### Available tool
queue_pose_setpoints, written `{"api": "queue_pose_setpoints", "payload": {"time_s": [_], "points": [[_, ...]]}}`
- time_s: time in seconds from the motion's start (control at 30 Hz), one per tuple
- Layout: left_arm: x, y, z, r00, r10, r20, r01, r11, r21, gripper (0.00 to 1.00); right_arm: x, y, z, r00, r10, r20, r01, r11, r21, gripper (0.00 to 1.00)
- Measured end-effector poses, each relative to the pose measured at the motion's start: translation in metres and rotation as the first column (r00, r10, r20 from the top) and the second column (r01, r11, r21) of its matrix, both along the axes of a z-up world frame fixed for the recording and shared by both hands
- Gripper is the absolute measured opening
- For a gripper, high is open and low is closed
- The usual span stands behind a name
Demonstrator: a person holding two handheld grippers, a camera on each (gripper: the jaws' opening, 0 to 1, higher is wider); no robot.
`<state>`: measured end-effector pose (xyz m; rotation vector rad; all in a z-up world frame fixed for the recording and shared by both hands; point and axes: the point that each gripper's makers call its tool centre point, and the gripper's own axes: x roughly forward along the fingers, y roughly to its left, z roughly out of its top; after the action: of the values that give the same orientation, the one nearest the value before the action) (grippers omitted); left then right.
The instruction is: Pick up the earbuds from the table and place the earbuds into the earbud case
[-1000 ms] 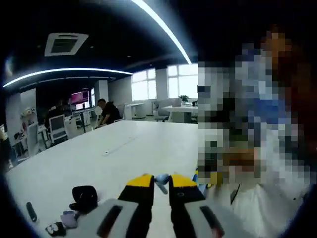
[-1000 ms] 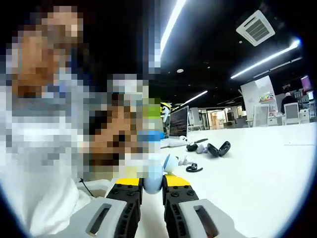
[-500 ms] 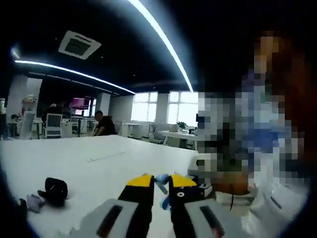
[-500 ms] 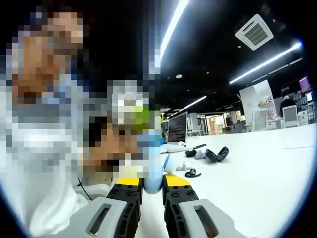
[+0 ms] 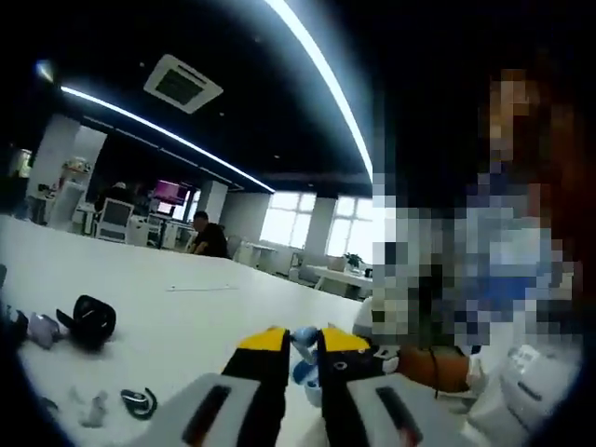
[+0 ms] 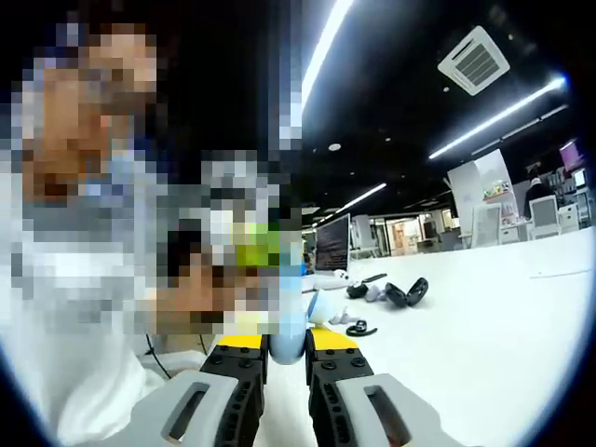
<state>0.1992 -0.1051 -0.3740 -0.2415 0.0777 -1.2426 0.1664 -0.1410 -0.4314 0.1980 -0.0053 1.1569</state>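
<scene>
An earbud (image 5: pixel 304 339), pale blue, sat pinched between the yellow tips of the left gripper (image 5: pixel 303 341); only its top showed above the jaws, the rest hidden between them. In the left gripper view, going from the left edge, a greyish small thing (image 5: pixel 43 329) lay cut off near the rim, too blurred to name. Just beside it stood an open black earbud case (image 5: pixel 88 320) on the white table (image 5: pixel 214 317). Nearer the camera lay a dark ear hook (image 5: pixel 140 402) and a pale scrap (image 5: pixel 91 410), hard to make out. A seated person (image 5: pixel 209 242) was at the far end of the table. Below the jaw tips, a second bluish shape (image 5: pixel 304 372) showed partly, its form unclear.

In the right gripper view, the right gripper (image 6: pixel 286 343) was clamped on a light blue case (image 6: pixel 285 341), whose top rose between the jaws into a mosaic patch. To the right lay a pale blue earbud (image 6: pixel 326 304) and a dark ear hook (image 6: pixel 358 329) on the table (image 6: pixel 484 326). Farther right lay an open black case (image 6: pixel 410 292), with small grey and white items (image 6: pixel 372 291) beside it, too small to tell. A monitor (image 6: pixel 335 246) stood behind them.
</scene>
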Motion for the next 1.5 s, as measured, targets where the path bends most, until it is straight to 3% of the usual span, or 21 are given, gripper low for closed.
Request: {"api": "queue_pose_setpoints", "payload": {"time_s": [0.1,0.9,1.2,1.37,1.5], "points": [[-0.004,-0.005,-0.007,0.999,-0.009,0.034,0.009,1.000,0.025,0.13,-0.001,0.001,0.000,1.000,0.003,-0.001,-0.003,1.000,0.004,0.15],[-0.009,-0.015,-0.022,0.997,-0.039,0.063,0.034,0.997,0.068,0.13,-0.003,0.000,0.002,1.000,0.010,-0.006,-0.010,1.000,0.019,0.15],[-0.013,-0.015,-0.023,0.987,-0.017,0.160,-0.001,0.994,0.108,0.13,-0.002,0.000,0.002,1.000,0.013,-0.006,-0.013,1.000,0.017,0.15],[-0.011,-0.015,-0.025,0.987,-0.005,0.160,-0.014,0.993,0.114,0.13,-0.002,0.000,0.001,1.000,0.010,-0.005,-0.010,1.000,0.012,0.15],[-0.013,-0.017,-0.028,0.981,0.015,0.194,-0.042,0.989,0.140,0.13,-0.001,0.000,0.001,1.000,0.009,-0.002,-0.009,1.000,0.007,0.15]]}}
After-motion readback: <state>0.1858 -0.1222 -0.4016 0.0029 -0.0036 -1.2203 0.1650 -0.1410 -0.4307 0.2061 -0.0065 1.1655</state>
